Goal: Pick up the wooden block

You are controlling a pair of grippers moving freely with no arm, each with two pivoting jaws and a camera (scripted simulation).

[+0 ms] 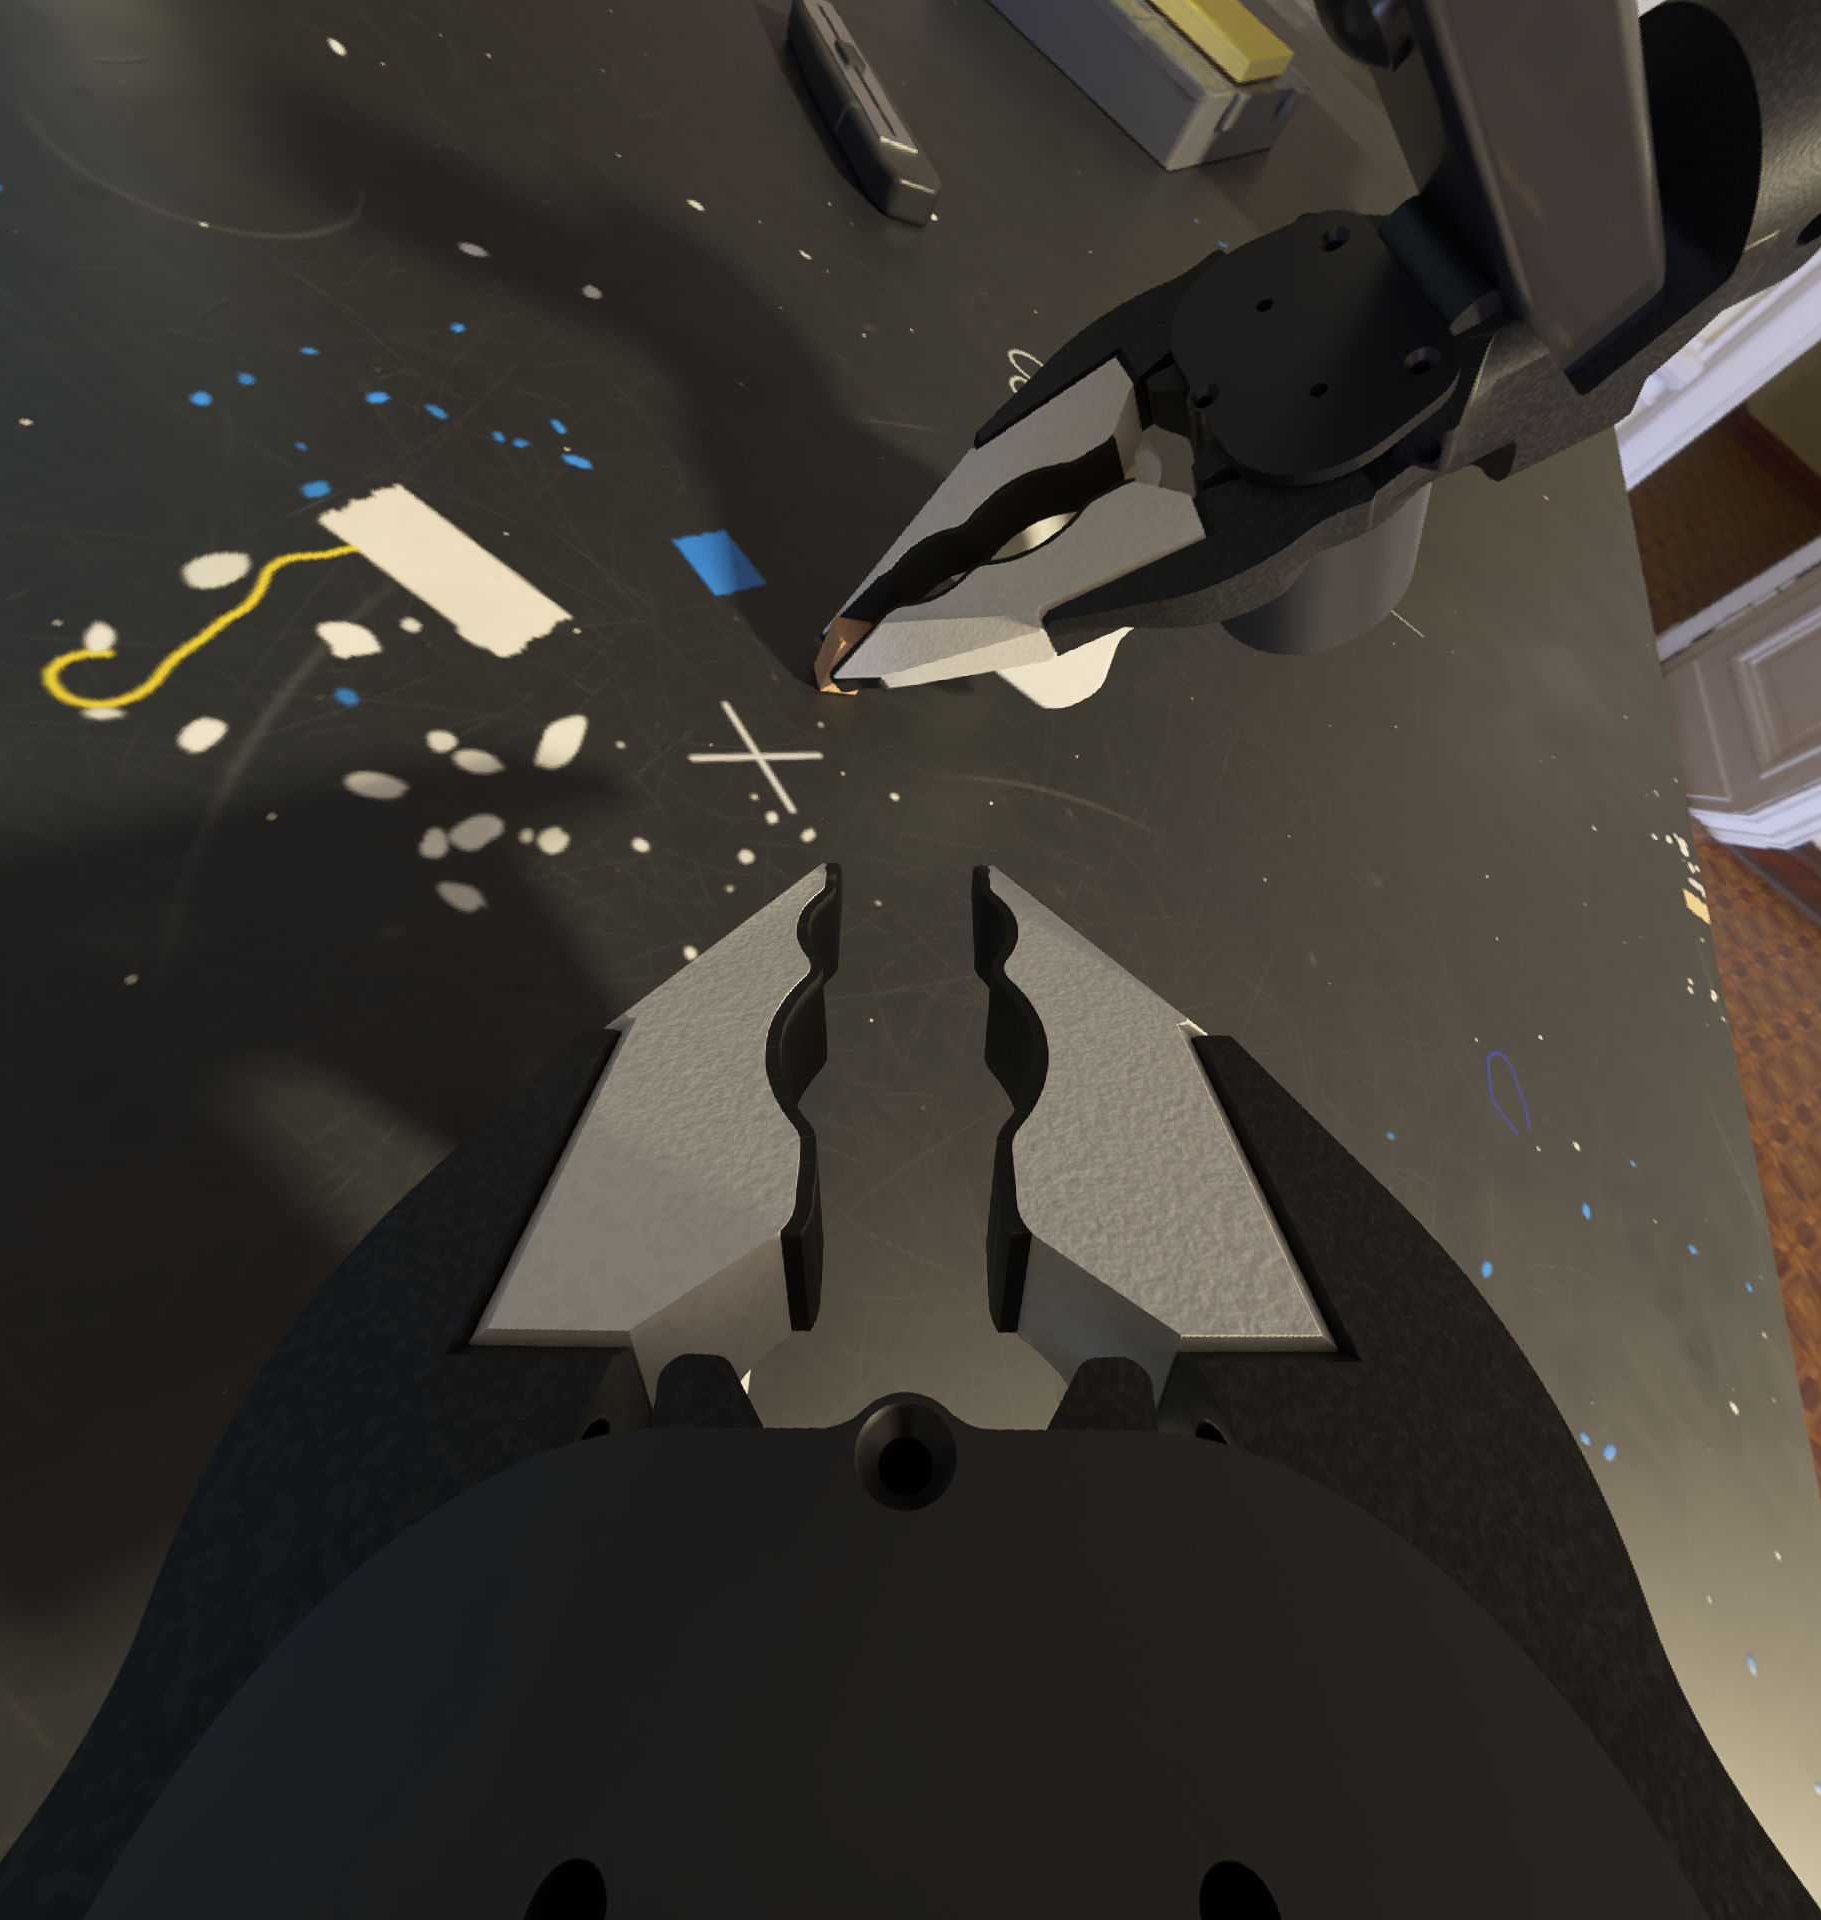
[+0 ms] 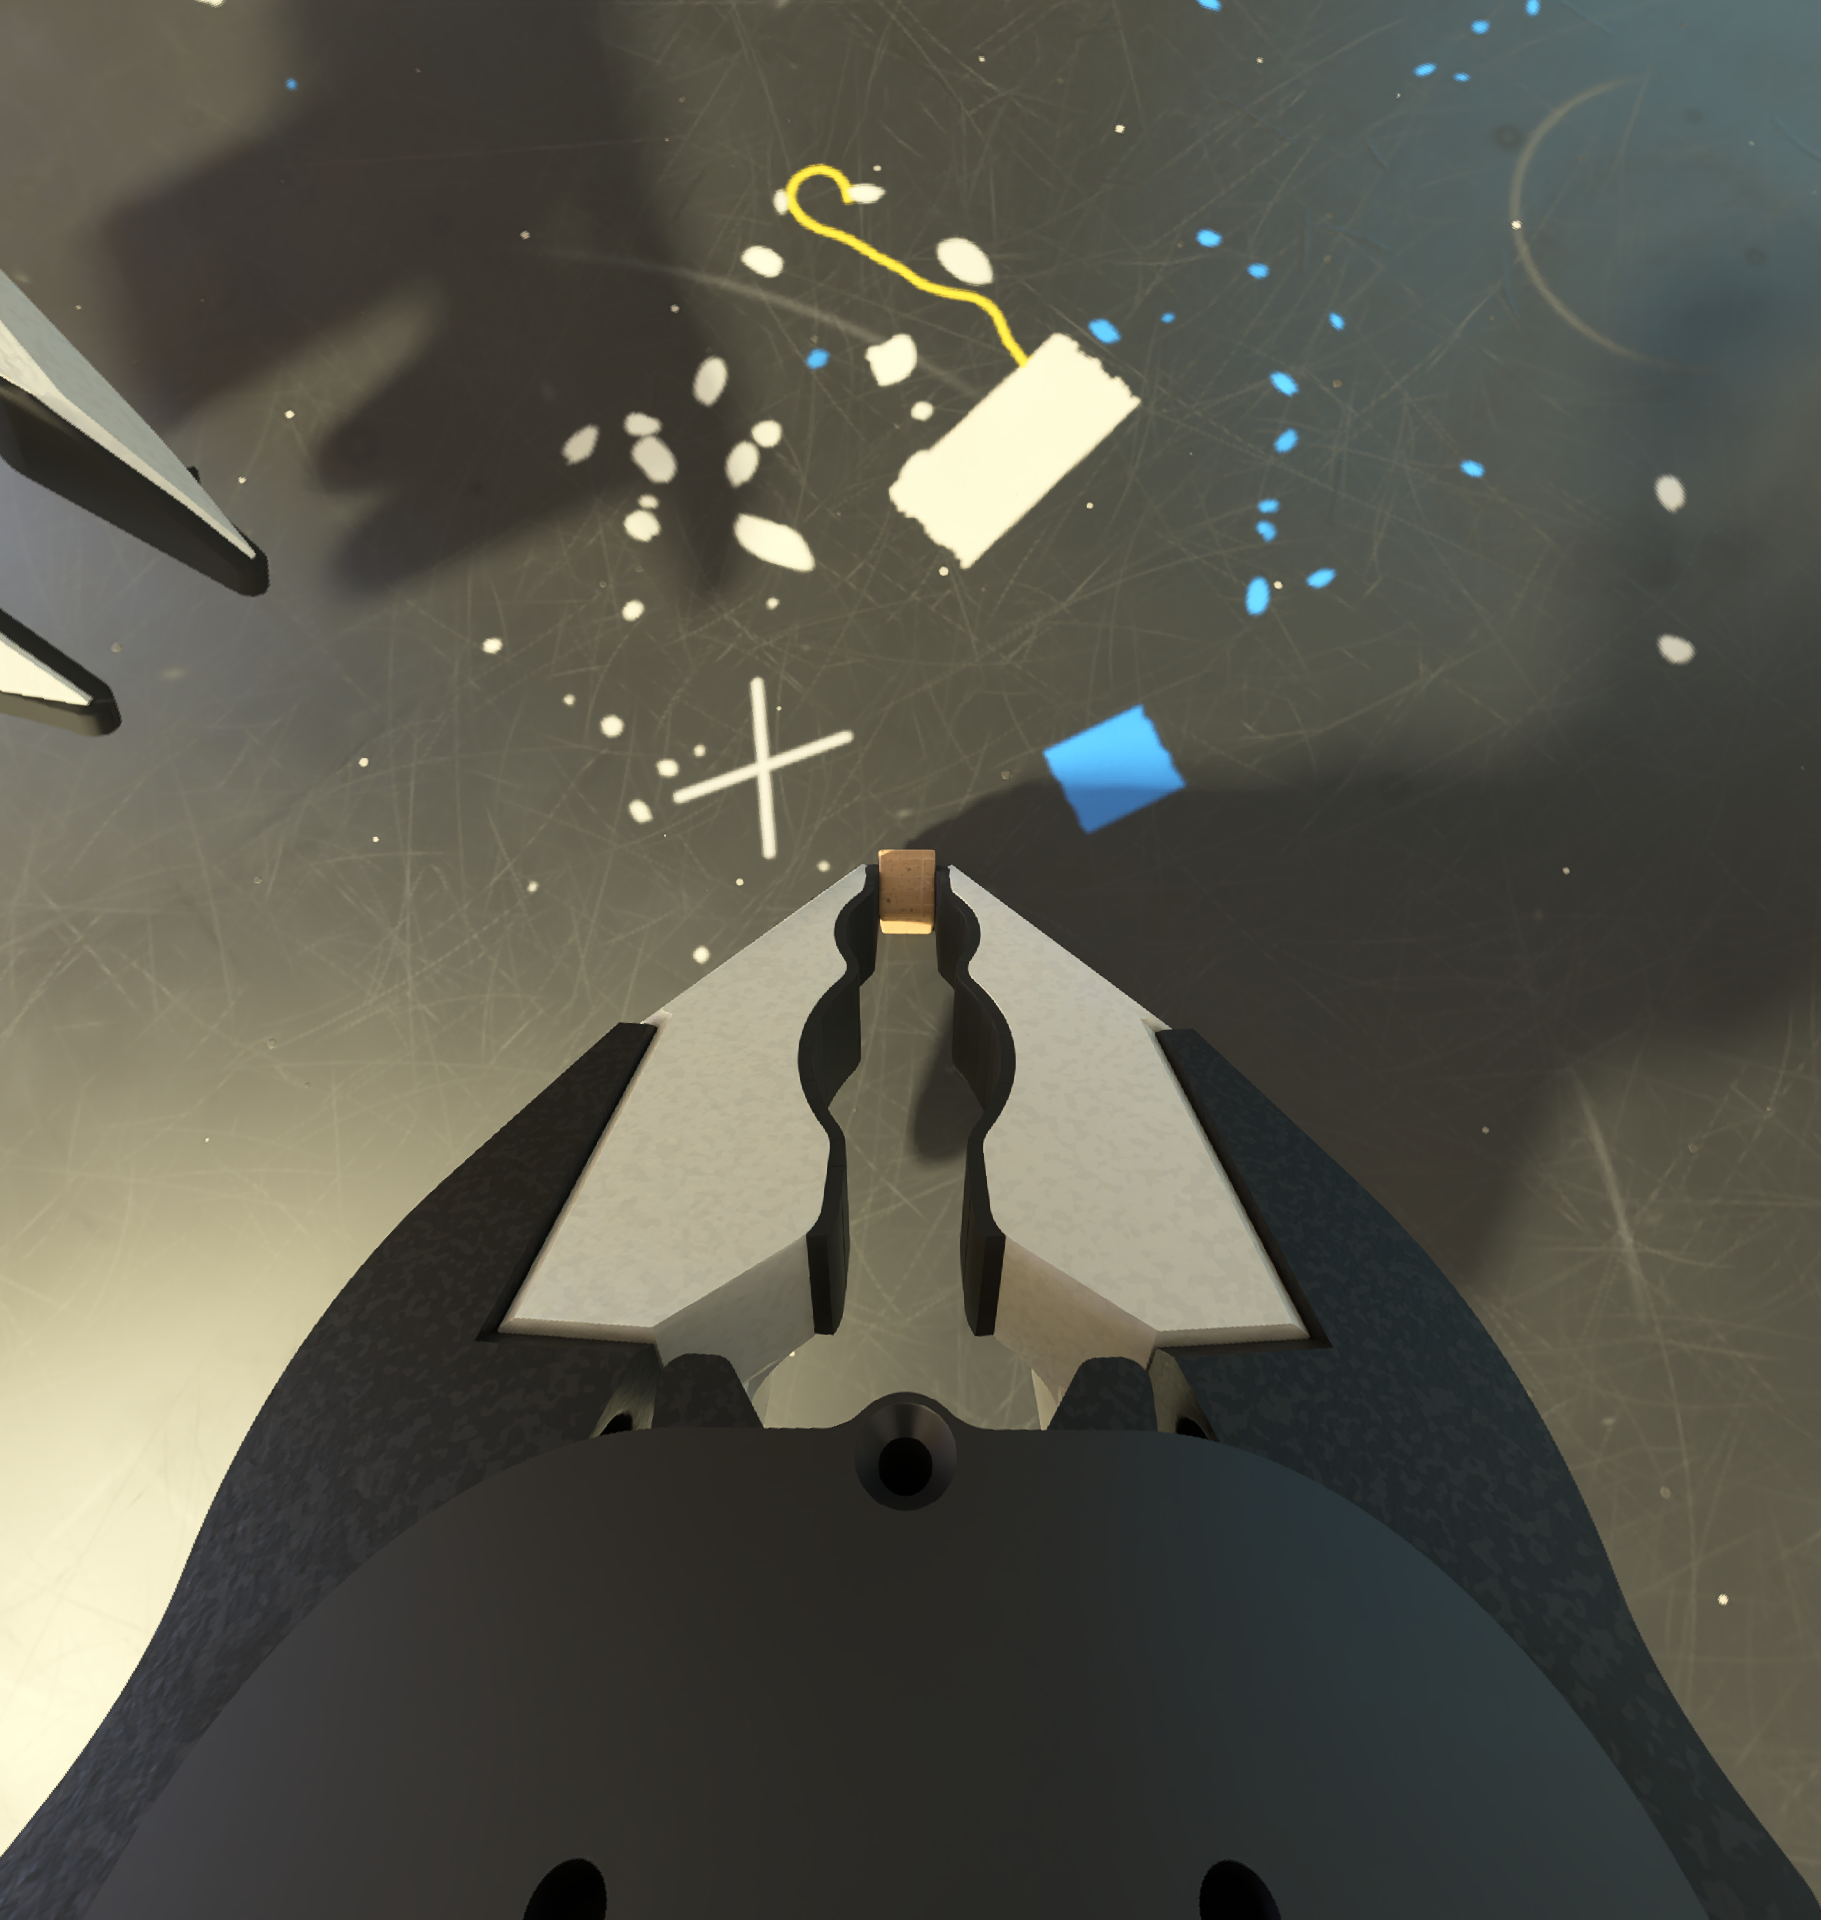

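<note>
My right gripper (image 2: pixel 907 883) pinches the one wooden block (image 2: pixel 907 891) at its fingertips above the black table (image 2: pixel 1405 1039), while only my left wrist view shows two grey boxes (image 1: pixel 1145 73) beyond my narrowly parted, empty left gripper (image 1: pixel 906 883).

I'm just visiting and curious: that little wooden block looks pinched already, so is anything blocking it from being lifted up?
Nothing visible blocks it. The wooden block sits pinched at the very tips of the right gripper, low over the dark table. The left gripper hangs off to one side, jaws open and empty, not above the block.
</note>
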